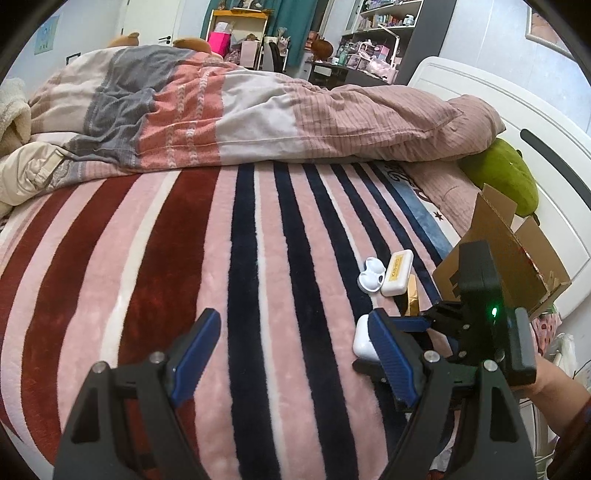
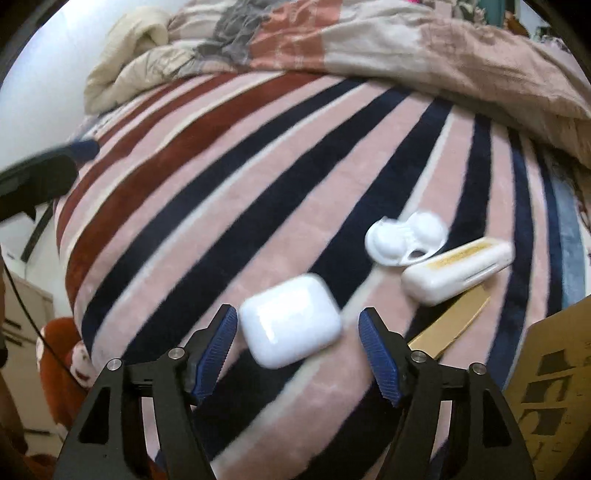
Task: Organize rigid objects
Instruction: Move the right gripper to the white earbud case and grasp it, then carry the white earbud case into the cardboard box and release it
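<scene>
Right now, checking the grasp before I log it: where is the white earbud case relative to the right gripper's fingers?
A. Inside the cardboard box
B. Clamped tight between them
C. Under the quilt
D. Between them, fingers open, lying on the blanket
D: the white earbud case lies on the striped blanket between the right gripper's open fingers, with a gap visible on the right side.

You worked in a bedroom, over a bed (image 1: pixel 258 229) spread with a striped pink, red and navy blanket (image 2: pixel 258 177). A rumpled quilt (image 1: pixel 221 110) lay across its far side, against a white headboard (image 1: pixel 554 177). Behind it you had crowded shelves (image 1: pixel 384 33), teal curtains (image 1: pixel 295 14) and pale walls (image 1: pixel 480 29).
</scene>
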A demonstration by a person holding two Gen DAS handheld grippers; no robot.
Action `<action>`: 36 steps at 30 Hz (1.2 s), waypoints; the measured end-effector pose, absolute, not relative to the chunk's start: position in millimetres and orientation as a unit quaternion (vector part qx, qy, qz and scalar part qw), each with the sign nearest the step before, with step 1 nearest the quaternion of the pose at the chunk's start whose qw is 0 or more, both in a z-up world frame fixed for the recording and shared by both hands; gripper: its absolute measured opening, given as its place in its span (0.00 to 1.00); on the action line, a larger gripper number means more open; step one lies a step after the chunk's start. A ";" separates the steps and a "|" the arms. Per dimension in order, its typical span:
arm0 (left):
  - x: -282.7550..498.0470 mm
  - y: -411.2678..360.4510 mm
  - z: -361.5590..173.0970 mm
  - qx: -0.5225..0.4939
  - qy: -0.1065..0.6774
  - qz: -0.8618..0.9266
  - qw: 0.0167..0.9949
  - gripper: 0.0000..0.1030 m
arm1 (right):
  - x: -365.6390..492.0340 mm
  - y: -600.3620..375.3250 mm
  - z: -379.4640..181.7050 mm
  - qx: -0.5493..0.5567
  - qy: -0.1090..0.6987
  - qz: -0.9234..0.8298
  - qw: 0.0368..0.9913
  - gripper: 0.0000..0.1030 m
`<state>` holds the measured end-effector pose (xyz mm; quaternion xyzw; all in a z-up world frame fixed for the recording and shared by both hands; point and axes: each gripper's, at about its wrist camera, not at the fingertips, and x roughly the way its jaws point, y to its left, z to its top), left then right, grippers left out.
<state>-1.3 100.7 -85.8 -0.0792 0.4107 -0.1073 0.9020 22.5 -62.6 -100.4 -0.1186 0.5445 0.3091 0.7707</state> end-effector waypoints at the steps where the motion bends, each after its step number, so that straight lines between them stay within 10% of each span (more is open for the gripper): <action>1: -1.7 100.5 -85.3 -0.079 0.411 -0.107 0.902 0.77 | 22.6 -61.5 -100.9 -0.122 0.539 0.310 0.774 0.64; 14: -3.7 70.9 -47.4 -0.087 0.394 -0.181 0.897 0.76 | -1.2 -59.9 -20.7 -0.123 0.427 0.377 0.813 0.53; 23: 13.4 -15.7 8.1 -0.060 0.376 -0.307 0.872 0.32 | -22.8 -116.8 65.2 -0.124 0.317 0.367 0.866 0.53; 36: 72.7 -183.6 -4.3 0.042 0.454 -0.411 0.789 0.31 | 3.0 -263.5 63.6 -0.061 0.384 0.231 0.892 0.53</action>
